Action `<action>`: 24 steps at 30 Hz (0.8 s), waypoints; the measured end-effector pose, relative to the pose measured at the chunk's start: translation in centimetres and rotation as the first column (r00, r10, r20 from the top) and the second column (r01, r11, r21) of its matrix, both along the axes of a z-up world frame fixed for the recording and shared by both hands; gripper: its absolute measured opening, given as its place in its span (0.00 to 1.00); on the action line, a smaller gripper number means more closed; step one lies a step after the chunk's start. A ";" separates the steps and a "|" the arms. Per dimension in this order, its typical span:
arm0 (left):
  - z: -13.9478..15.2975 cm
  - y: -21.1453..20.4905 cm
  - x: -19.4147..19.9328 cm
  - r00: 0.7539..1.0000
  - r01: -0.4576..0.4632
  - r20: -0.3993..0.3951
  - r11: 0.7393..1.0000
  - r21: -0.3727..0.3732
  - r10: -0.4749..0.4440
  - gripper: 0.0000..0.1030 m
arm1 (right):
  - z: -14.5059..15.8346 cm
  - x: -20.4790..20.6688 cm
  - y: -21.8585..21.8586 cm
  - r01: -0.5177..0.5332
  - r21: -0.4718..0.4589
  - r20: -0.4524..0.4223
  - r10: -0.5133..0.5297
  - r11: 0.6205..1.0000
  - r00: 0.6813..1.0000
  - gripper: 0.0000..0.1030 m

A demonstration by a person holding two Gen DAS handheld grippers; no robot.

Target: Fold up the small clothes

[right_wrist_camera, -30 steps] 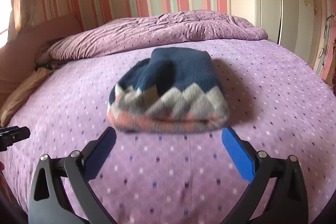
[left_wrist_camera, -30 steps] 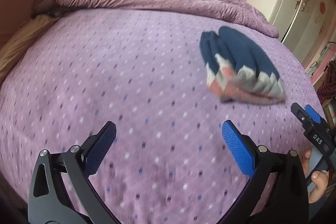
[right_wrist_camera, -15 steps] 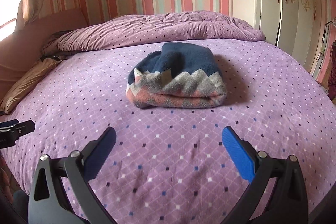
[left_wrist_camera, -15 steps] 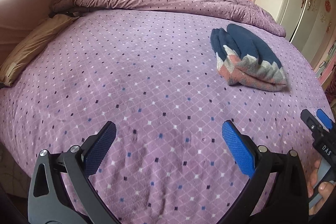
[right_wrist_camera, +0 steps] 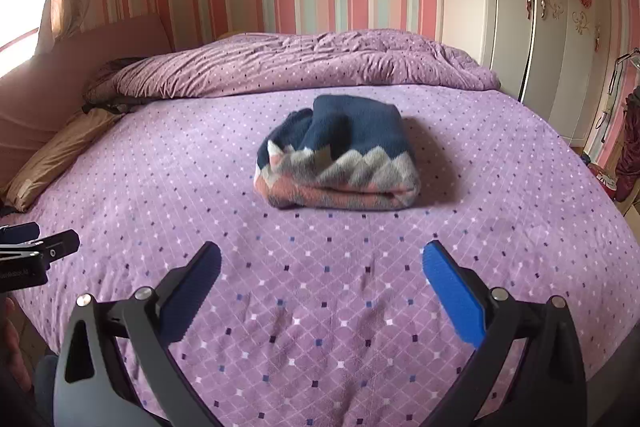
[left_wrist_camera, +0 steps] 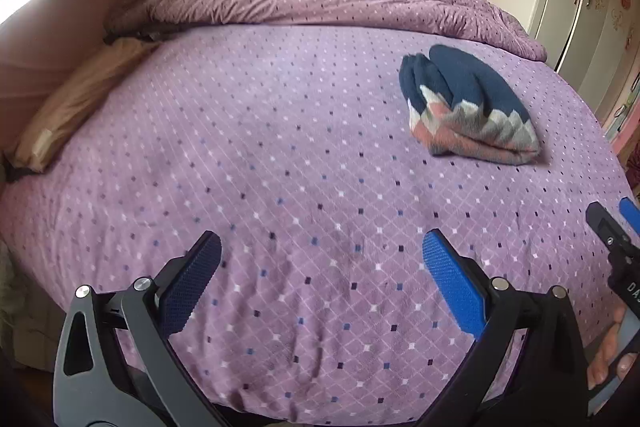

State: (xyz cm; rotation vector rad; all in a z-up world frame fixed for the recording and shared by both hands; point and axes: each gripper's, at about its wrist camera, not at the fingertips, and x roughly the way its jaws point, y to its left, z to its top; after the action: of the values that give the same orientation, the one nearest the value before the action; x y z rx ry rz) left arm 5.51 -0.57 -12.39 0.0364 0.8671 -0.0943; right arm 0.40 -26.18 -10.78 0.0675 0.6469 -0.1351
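Observation:
A small knitted garment (left_wrist_camera: 468, 111), navy with grey, white and pink zigzags, lies folded in a compact bundle on the purple dotted bedspread (left_wrist_camera: 260, 167). It also shows in the right wrist view (right_wrist_camera: 340, 159), ahead of centre. My left gripper (left_wrist_camera: 320, 263) is open and empty, low over the near part of the bed, well to the left of the bundle. My right gripper (right_wrist_camera: 320, 263) is open and empty, short of the bundle. Each gripper shows at the edge of the other's view: the right one (left_wrist_camera: 616, 227), the left one (right_wrist_camera: 36, 251).
A rumpled purple duvet (right_wrist_camera: 288, 67) lies across the back of the bed. A tan pillow (left_wrist_camera: 76, 111) lies at the left edge by a pink headboard (right_wrist_camera: 100, 47). A white wardrobe (right_wrist_camera: 540, 7) stands at the right. Striped wall behind.
Both grippers have drawn back from the folded garment toward the near edge of the bed; the bundle looks smaller and farther. Both stay open and empty. The garment has not moved.

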 end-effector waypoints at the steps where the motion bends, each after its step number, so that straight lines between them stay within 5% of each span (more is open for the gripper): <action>1: 0.6 0.0 -0.1 1.000 -0.012 0.004 1.000 0.008 0.012 0.97 | 0.5 -0.1 0.1 0.001 -0.003 0.001 -0.001 1.000 1.000 0.98; 8: 4.5 -0.6 -0.8 0.998 -0.051 0.030 0.993 0.107 0.048 0.97 | 3.8 -0.9 0.7 -0.002 -0.002 0.011 0.002 1.000 1.000 0.98; 24: 10.0 -1.2 -2.7 0.998 0.020 0.065 0.999 0.036 -0.023 0.97 | 9.0 -1.9 1.2 -0.018 -0.019 0.035 0.018 1.000 0.999 0.98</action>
State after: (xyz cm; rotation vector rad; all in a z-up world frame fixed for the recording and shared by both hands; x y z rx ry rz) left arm 2.77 -1.76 -2.34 0.0819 0.8029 -0.0973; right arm -1.47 -24.94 -1.74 0.0458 0.6112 -0.1222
